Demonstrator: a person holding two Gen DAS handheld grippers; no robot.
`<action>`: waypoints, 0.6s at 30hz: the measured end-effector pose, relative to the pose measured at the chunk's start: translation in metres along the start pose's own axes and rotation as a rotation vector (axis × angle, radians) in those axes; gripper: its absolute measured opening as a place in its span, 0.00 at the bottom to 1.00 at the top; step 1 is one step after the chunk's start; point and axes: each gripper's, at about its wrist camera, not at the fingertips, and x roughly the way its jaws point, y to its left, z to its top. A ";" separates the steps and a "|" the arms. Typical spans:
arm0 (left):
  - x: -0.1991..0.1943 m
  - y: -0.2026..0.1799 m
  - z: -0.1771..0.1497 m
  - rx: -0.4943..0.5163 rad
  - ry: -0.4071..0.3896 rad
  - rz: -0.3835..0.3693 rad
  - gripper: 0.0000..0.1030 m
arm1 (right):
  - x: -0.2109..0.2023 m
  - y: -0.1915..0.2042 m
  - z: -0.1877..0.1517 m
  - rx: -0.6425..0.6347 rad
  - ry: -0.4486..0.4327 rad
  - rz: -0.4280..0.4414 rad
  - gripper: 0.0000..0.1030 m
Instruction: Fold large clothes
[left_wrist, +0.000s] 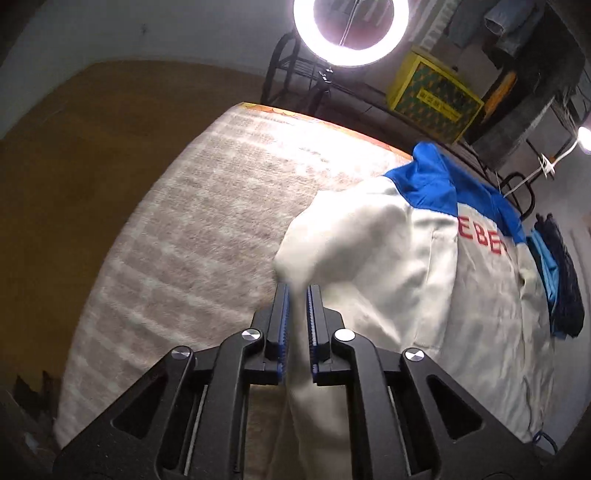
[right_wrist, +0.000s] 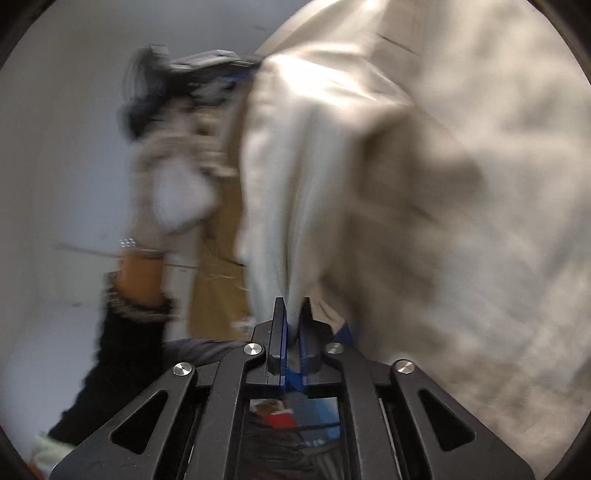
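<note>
Both black plastic two-finger grippers, left gripper (left_wrist: 298, 291) and right gripper (right_wrist: 291, 306), carry blue ribbed pads and silver round screws; a blurred black fuzzy sleeve (right_wrist: 110, 369) shows.

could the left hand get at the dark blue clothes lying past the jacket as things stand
Probably not yet: the left tongs are shut on the white jacket, whose body lies between them and the dark blue clothes. They'd need to let go first.

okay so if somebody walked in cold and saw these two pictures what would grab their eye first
Probably the white jacket with its blue shoulders and red lettering, draped over the beige carpeted surface and pinched by the left claw. Next, the glaring ring light at the top of the left wrist view. In the right wrist view, blurred white fabric fills the frame, bunched into the right claw.
</note>
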 end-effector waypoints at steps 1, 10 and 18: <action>-0.006 0.002 -0.003 0.002 0.000 -0.014 0.19 | 0.002 -0.003 -0.002 0.001 0.013 -0.021 0.10; -0.073 0.032 -0.106 0.002 0.164 -0.230 0.30 | -0.001 0.021 -0.032 -0.103 0.036 -0.048 0.53; -0.062 0.017 -0.216 0.037 0.390 -0.338 0.32 | 0.030 0.018 -0.043 -0.062 0.065 -0.061 0.31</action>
